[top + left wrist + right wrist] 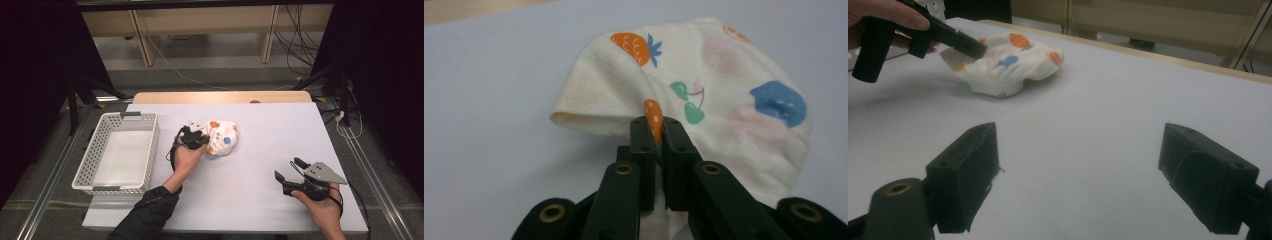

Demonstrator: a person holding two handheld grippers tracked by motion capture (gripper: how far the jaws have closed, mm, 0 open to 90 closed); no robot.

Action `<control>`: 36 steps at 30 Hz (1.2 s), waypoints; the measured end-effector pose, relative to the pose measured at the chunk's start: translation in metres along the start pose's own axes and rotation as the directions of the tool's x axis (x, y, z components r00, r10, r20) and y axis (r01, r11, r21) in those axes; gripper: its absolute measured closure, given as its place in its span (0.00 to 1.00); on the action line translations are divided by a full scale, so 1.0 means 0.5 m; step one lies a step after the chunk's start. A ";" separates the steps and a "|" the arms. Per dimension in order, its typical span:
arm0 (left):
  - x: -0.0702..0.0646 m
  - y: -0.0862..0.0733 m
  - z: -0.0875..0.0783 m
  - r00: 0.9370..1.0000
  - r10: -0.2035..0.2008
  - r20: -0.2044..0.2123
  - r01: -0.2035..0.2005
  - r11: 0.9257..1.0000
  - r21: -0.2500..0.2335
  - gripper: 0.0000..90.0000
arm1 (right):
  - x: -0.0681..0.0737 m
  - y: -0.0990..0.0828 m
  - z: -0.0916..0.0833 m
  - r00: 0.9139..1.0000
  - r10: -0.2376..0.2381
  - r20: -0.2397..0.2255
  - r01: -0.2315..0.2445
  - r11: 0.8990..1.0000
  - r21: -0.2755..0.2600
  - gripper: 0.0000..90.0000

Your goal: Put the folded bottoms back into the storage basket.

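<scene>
A cream cloth (221, 137) printed with fruit and fish shapes lies bunched near the middle of the white table (270, 165). My left gripper (200, 139) is at its left edge, shut on a fold of the cloth (719, 95), the jaws pressed together with a strip of fabric between them. From the right gripper view the cloth (1008, 65) lies far left with the left gripper (979, 50) pinching its side. My right gripper (286, 169) rests at the table's front right, held open, its jaws wide apart over bare tabletop (1078, 165).
A white perforated plastic basket (89, 161) stands at the table's left side with nothing visible inside. A wooden strip (220, 97) runs along the table's far edge. Cables and stand legs lie on the floor beyond.
</scene>
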State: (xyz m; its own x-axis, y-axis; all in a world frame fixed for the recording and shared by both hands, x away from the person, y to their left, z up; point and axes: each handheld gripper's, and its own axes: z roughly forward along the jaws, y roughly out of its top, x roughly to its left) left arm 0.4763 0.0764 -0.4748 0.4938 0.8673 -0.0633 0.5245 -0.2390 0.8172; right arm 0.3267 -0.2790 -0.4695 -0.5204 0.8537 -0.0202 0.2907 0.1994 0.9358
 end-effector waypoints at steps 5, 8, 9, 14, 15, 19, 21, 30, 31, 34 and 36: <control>-0.013 0.027 -0.033 0.999 0.048 -0.005 -0.048 0.996 -0.073 0.94 | 0.000 0.001 0.000 1.000 0.000 0.000 0.000 1.000 0.000 0.19; -0.022 0.040 -0.049 0.997 0.075 -0.003 -0.075 0.992 -0.101 0.94 | 0.000 0.000 0.001 1.000 -0.001 -0.003 0.001 1.000 -0.005 0.19; -0.026 0.046 -0.055 0.997 0.082 0.000 -0.082 0.990 -0.113 0.94 | 0.000 0.000 0.001 1.000 0.002 -0.002 -0.002 1.000 -0.007 0.19; -0.041 0.060 -0.072 0.993 0.115 0.004 -0.114 0.984 -0.139 0.94 | 0.000 0.001 0.000 1.000 -0.001 0.000 0.001 1.000 -0.001 0.19; -0.043 0.061 -0.076 0.993 0.122 0.005 -0.120 0.982 -0.144 0.94 | -0.001 0.000 0.000 1.000 -0.002 0.001 0.002 1.000 -0.005 0.19; -0.048 0.065 -0.089 0.991 0.132 0.012 -0.128 0.978 -0.165 0.94 | -0.001 0.001 -0.001 1.000 -0.001 0.002 0.001 1.000 -0.006 0.19; -0.047 0.064 -0.097 0.990 0.136 0.023 -0.130 0.976 -0.175 0.94 | -0.001 0.000 0.000 1.000 -0.002 0.003 0.002 1.000 -0.006 0.19; -0.038 0.047 -0.132 0.988 0.137 0.070 -0.119 0.967 -0.224 0.94 | 0.000 0.000 0.000 1.000 -0.001 0.006 0.001 1.000 -0.009 0.19; -0.039 0.046 -0.137 0.988 0.136 0.076 -0.115 0.966 -0.231 0.94 | 0.000 0.000 0.000 1.000 -0.001 0.006 0.001 1.000 -0.010 0.19; -0.042 0.047 -0.149 0.987 0.141 0.082 -0.118 0.964 -0.240 0.94 | 0.001 -0.001 0.001 1.000 -0.002 0.007 0.002 1.000 -0.007 0.19; -0.045 0.046 -0.156 0.986 0.147 0.082 -0.123 0.961 -0.248 0.94 | 0.001 -0.001 0.000 1.000 -0.004 0.008 0.004 1.000 -0.004 0.19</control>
State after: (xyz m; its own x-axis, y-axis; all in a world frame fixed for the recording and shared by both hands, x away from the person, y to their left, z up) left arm 0.4231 0.0853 -0.4098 0.6205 0.7842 0.0109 0.2716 -0.2280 0.9350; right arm 0.3260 -0.2786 -0.4700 -0.5151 0.8567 -0.0269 0.2853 0.2010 0.9371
